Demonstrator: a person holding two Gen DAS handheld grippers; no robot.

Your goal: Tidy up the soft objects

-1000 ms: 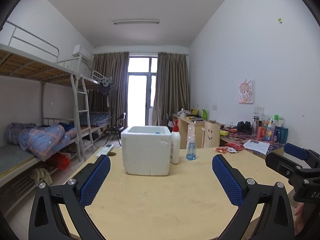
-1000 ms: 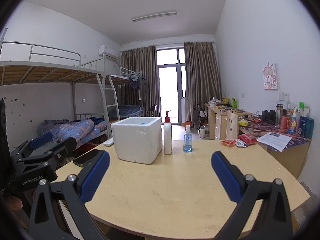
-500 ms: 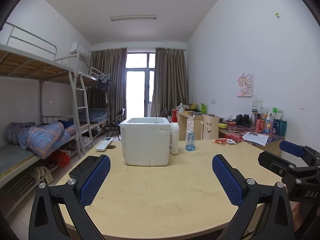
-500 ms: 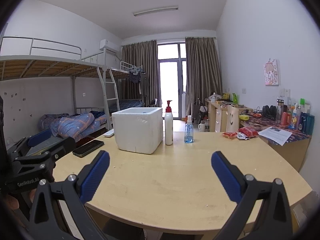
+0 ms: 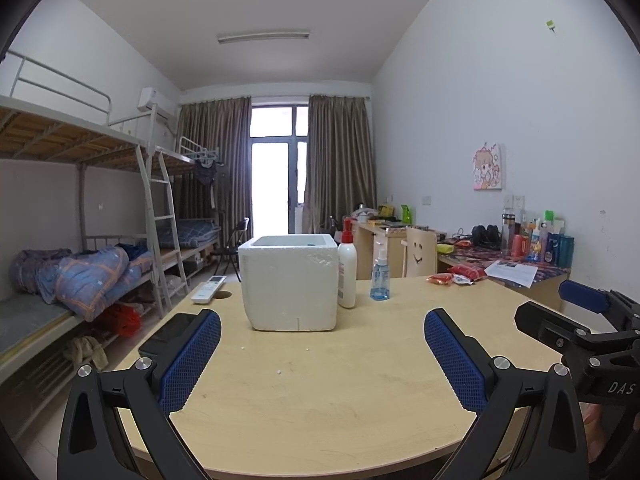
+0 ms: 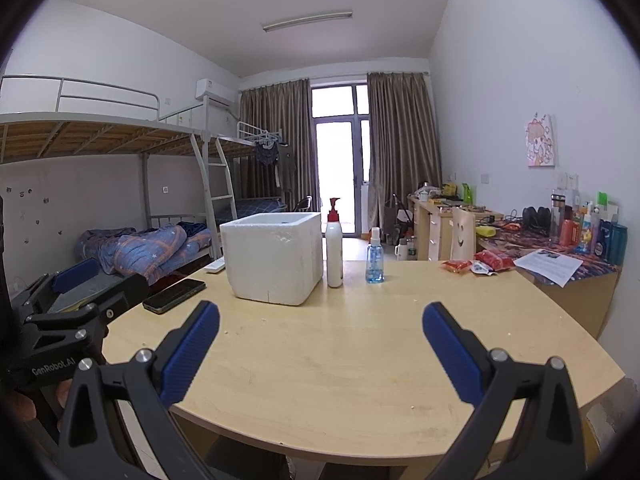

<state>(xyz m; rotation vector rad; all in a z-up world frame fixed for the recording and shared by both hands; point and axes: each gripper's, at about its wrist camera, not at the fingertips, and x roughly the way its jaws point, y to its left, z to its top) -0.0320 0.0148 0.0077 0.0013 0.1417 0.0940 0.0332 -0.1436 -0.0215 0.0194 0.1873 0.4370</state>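
A white foam box [image 5: 291,282] stands on the round wooden table [image 5: 340,380]; it also shows in the right wrist view [image 6: 272,258]. A bit of blue shows inside its rim. My left gripper [image 5: 322,354] is open and empty, held above the table's near edge. My right gripper [image 6: 320,346] is open and empty, beside the left one, which shows at the left edge of its view [image 6: 76,304]. Red snack packets [image 6: 476,264] lie at the table's far right. No soft object is in either grip.
A white pump bottle [image 5: 346,272] and a small blue spray bottle [image 5: 380,276] stand right of the box. A black phone [image 6: 174,290] and a white remote [image 5: 208,289] lie at the table's left. Bunk beds with bedding stand left; a cluttered desk stands right.
Both grippers have pulled back and risen a little, so more of the table and the phone come into view. Both stay open and empty.
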